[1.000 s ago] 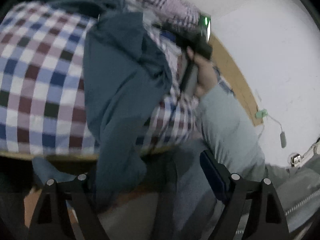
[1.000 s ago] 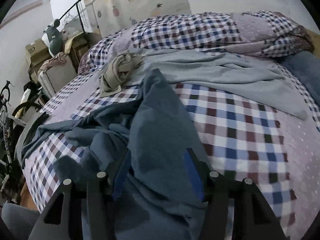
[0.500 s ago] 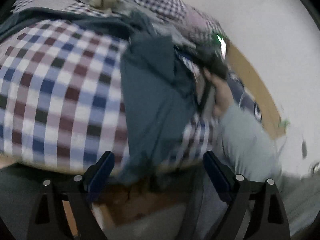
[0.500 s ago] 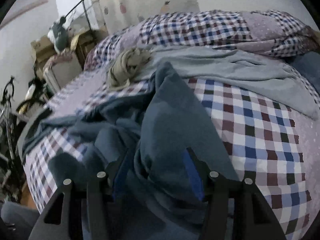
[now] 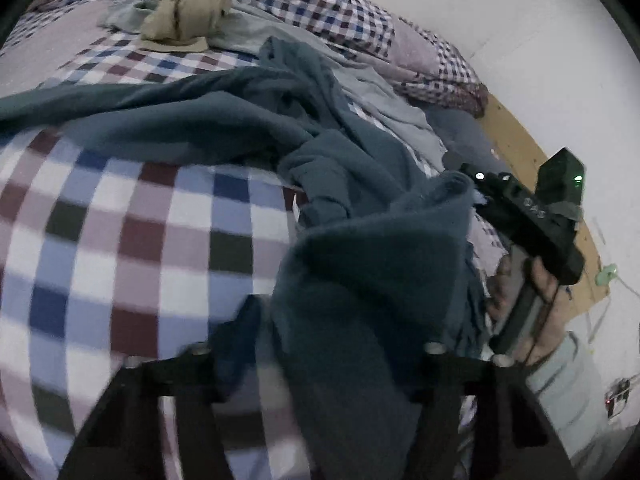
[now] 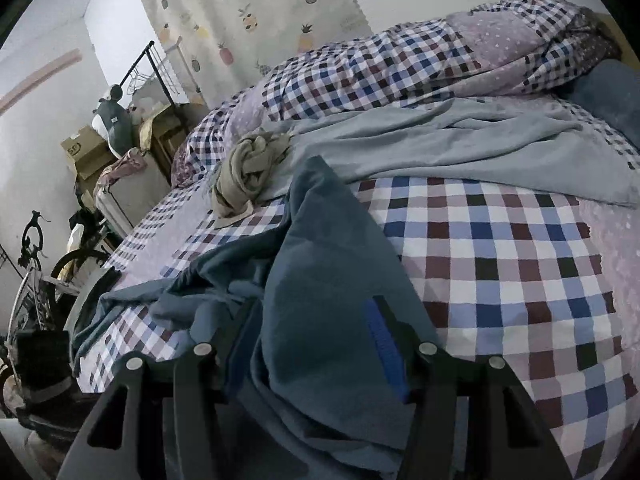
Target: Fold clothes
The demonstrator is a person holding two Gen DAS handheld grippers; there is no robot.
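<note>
Teal garment [image 5: 360,264] lifted higher, both claws clamped

Dim, bluish indoor light; left wrist view motion-blurred, both fisheye-warped with black corners.

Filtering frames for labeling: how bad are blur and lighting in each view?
Left wrist: motion blur smears the checked cover and gripper near the lens; dim, bluish. Right wrist: sharper, checks crisp, strong fisheye bending of the bed; dim too, no glare.
</note>
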